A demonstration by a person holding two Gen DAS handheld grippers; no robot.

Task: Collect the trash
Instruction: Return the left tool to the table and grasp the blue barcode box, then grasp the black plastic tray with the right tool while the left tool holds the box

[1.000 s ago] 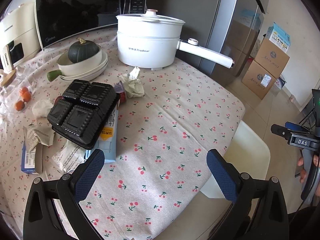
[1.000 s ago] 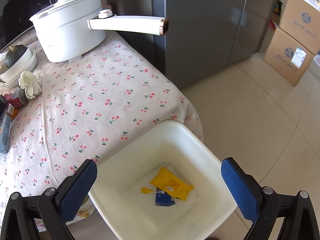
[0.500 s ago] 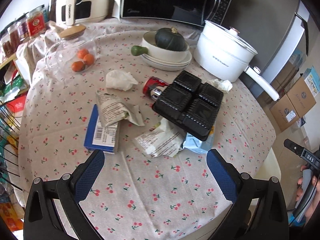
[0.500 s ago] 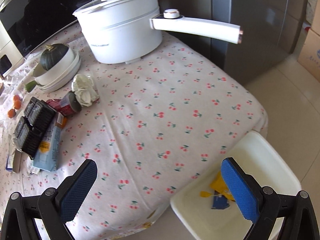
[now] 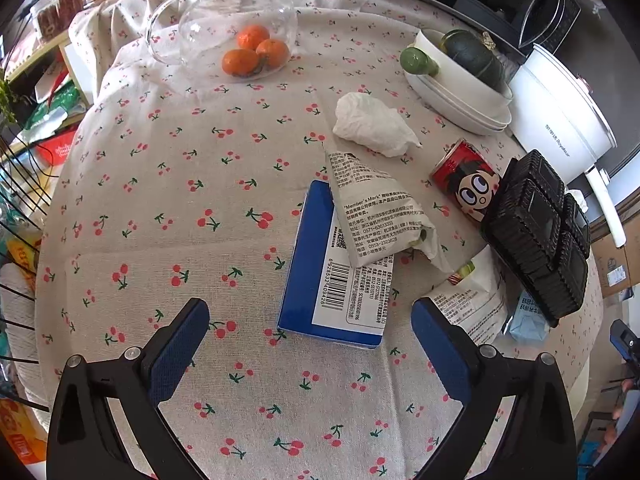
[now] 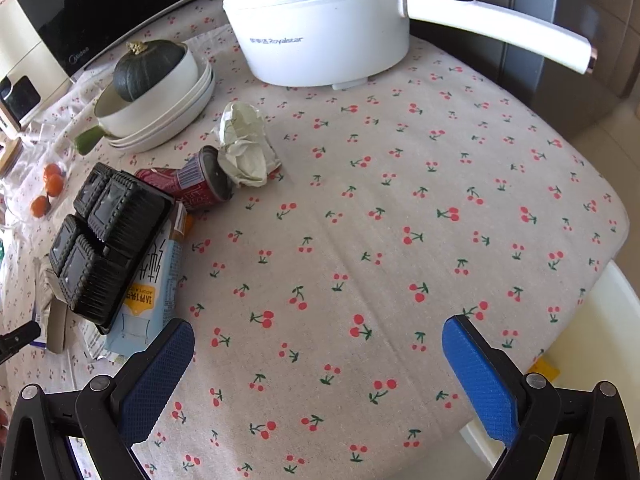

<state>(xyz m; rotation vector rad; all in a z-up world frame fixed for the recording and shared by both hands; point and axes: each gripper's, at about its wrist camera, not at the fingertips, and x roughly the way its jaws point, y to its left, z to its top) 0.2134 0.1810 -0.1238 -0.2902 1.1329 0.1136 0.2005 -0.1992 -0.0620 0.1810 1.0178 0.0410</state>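
- Trash lies scattered on the cherry-print cloth (image 5: 160, 208): a blue box (image 5: 320, 280) flat just ahead of the left claw (image 5: 310, 346), between the lines of its two fingers.
- A torn printed wrapper (image 5: 372, 208) rests on the box's far right corner.
- Beyond the wrapper sits a crumpled tissue (image 5: 372, 126); to the claw's right front lie a red can (image 5: 466, 182) on its side and a black tray (image 5: 540, 232), upside down, partly on a pale blue packet (image 5: 528, 324).
- Another wrapper (image 5: 472, 296) lies just beside the left claw's right finger.
- Left claw: fingers spread wide, holding nothing, above the cloth.
- Right claw (image 6: 318, 360): fingers likewise spread wide and empty, over bare cloth; the tray (image 6: 104, 240), packet (image 6: 154, 292) and can (image 6: 192, 184) are to its left front, with a second crumpled tissue (image 6: 246, 148) touching the can's end.
- A white bin (image 6: 592, 344) stands below the table edge to the right claw's right, something yellow (image 6: 544, 368) showing inside.
- Farther off: a white pot (image 6: 320, 20), a squash (image 6: 146, 68) in stacked bowls (image 6: 168, 120), and oranges (image 5: 256, 50) under a glass dome (image 5: 236, 24).
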